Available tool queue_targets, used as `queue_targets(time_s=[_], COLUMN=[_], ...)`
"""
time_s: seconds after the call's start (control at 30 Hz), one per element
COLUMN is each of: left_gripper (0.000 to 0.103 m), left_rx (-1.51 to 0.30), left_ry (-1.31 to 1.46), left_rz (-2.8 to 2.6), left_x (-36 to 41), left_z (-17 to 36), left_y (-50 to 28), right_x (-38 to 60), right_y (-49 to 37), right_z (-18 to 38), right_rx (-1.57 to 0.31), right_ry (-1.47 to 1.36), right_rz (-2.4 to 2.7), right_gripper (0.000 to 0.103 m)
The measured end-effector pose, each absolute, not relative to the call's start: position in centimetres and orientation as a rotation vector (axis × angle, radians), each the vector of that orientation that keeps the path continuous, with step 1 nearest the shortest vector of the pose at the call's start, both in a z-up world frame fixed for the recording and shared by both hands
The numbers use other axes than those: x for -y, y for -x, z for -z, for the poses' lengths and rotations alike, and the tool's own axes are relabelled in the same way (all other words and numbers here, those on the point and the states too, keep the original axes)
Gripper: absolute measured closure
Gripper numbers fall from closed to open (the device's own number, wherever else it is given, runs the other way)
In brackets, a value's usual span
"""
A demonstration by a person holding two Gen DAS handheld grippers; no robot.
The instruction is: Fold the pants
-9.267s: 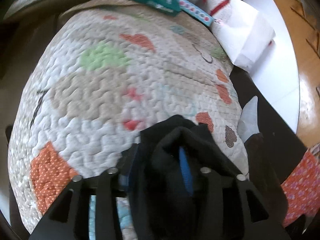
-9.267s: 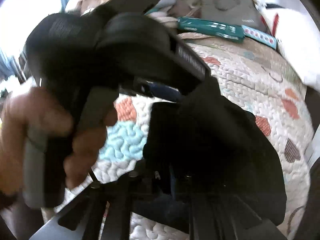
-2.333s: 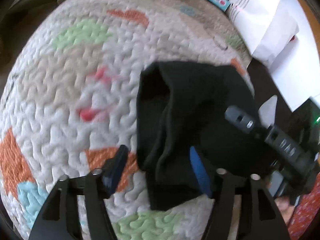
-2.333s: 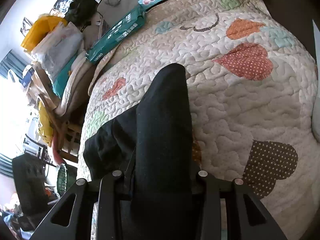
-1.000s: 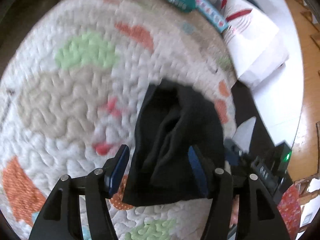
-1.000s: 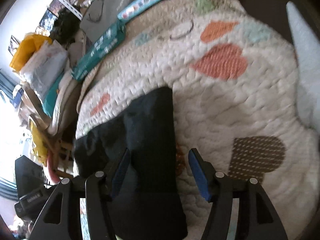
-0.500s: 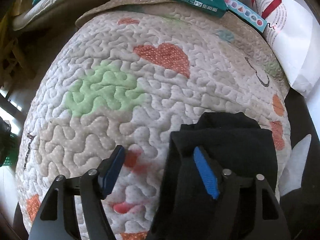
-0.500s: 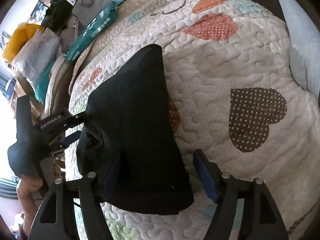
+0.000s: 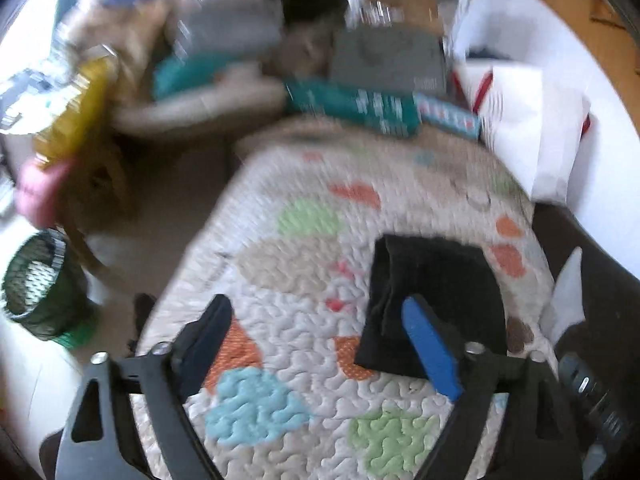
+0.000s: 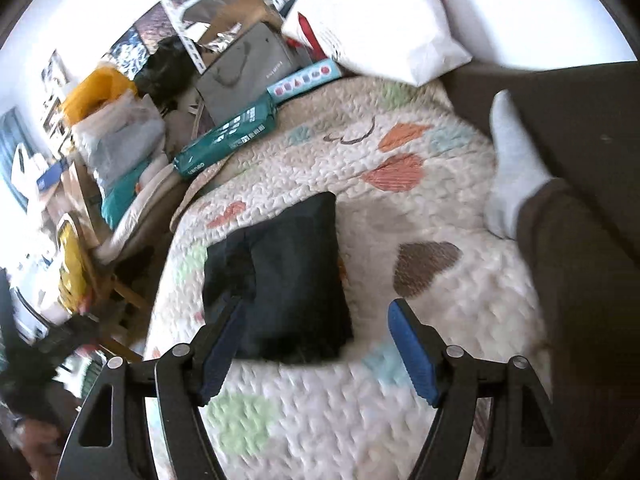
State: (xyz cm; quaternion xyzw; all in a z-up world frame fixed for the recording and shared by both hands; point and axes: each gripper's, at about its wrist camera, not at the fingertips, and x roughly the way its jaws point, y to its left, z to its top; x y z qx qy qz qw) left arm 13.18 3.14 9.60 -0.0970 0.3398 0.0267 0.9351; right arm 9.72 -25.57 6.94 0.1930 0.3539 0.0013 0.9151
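The black pants (image 9: 436, 284) lie folded into a compact rectangle on the quilted mat (image 9: 304, 364). They also show in the right wrist view (image 10: 288, 280). My left gripper (image 9: 320, 340) is open and empty, held above the mat just left of the pants. My right gripper (image 10: 316, 344) is open and empty, held above the near edge of the pants. Neither gripper touches the cloth.
A green box (image 10: 228, 136), a grey bag (image 10: 248, 68) and white bags (image 10: 376, 16) crowd the mat's far edge. A person's leg with a white sock (image 10: 512, 160) lies at the mat's right side. A green mesh bin (image 9: 36, 284) stands on the floor at left.
Both grippers have pulled back and up from the folded pants, which stay lying on the mat. Earlier the right gripper held the pants; both stand open now.
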Motion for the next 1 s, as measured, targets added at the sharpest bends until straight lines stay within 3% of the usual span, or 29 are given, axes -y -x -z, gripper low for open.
queue_targets(time_s=[0.07,0.27,0.53,0.67,1.0], left_gripper=[0.010,0.010,0.002,0.000,0.000], left_rx=[-0.610,-0.610,-0.411,-0.305,-0.449], left_ry=[0.178,0.093,-0.291,-0.201,-0.016], left_rz=[-0.153,-0.211,-0.346,-0.312,-0.144], left_x=[-2.0,-0.3,2.7,2.7,1.2], left_z=[-10.0,-9.0,-10.4,-13.7,-13.2], left_y=[-11.0,-6.3,0.1,2.0,0.9], right_x=[24.7,22.5,20.4,20.3,20.5], right_y=[-8.2,-6.5,-4.0,-3.3,-3.3], right_z=[-5.9,-5.9,-5.9,-6.1,-6.0], right_rx=[-0.744,-0.720,-0.696,-0.677,-0.672], right_ry=[-0.375,-0.239,-0.149,-0.135,-0.143], right_rz=[0.007,0.007,-0.025,-0.010,0.002], right_gripper=[0.024,0.024,0.024,0.024,0.024])
